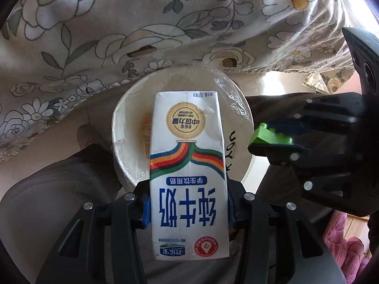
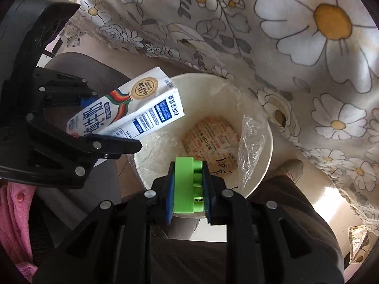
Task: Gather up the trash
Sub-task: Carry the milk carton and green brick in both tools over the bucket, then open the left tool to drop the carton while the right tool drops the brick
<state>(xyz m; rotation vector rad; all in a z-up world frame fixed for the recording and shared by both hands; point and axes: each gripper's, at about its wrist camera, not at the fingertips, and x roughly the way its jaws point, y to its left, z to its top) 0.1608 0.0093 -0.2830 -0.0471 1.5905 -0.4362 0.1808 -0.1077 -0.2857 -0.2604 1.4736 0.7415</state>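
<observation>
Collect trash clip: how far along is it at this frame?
Done: a printed wrapper and clear plastic film already lie inside the white tub.
In hand: the left gripper grips a milk carton, the right gripper a green toy brick, both poised over the tub.
Left: releasing both; neither is inside yet.

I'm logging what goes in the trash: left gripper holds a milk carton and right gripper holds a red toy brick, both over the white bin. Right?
Not quite: the toy brick in the right gripper is green, as the right wrist view shows. The left gripper does hold the milk carton, both over the white bin.
</observation>
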